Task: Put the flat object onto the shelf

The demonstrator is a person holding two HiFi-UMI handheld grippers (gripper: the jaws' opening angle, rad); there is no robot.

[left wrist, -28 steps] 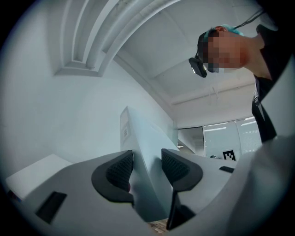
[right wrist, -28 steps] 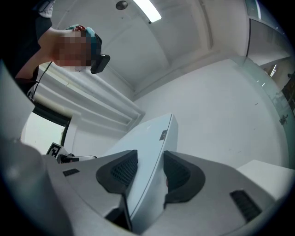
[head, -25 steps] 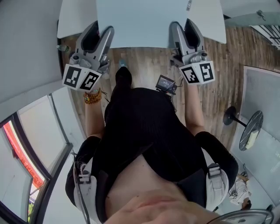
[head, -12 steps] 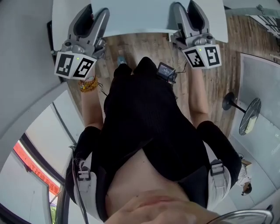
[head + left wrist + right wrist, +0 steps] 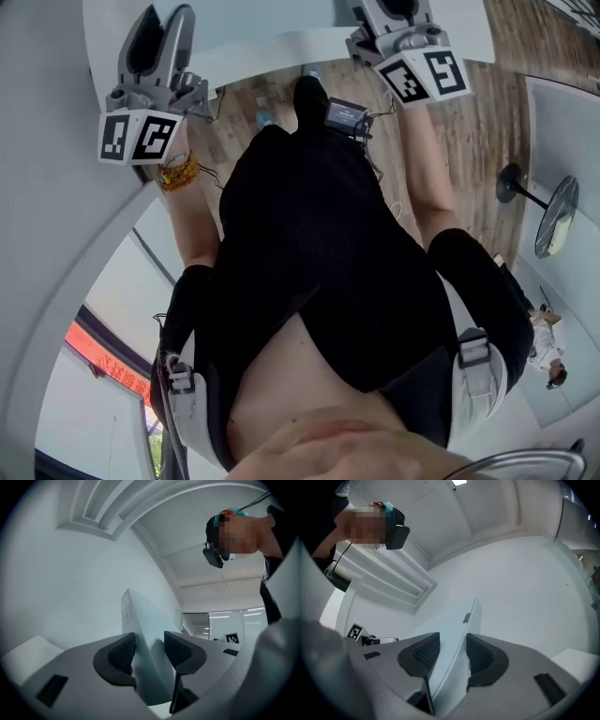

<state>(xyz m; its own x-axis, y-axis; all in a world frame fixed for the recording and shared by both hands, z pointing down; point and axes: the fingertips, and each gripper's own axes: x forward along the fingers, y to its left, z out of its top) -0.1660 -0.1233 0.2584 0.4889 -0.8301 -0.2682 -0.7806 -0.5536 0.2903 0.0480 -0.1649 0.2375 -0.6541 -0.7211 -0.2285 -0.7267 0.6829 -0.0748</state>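
Note:
The flat object [image 5: 272,28] is a thin white panel, held level across the top of the head view. My left gripper [image 5: 161,23] grips its left edge and my right gripper [image 5: 398,9] grips its right edge. In the left gripper view the panel [image 5: 143,616] stands on edge between the two dark pads, and the left gripper [image 5: 149,648] is shut on it. The right gripper view shows the same: the panel [image 5: 457,625] runs away between the pads, with the right gripper [image 5: 452,651] shut on it. Both gripper views look up at the white ceiling.
Wooden floor [image 5: 487,112] lies below the panel. A round-based stand [image 5: 548,211] is on the right. A white curved surface [image 5: 56,187] fills the left side. A small black device [image 5: 342,114] hangs at the person's chest. Another person [image 5: 548,352] stands at the lower right.
Both grippers and the panel have moved toward the top of the head view, farther from the body. The right gripper's jaws now run off the top edge.

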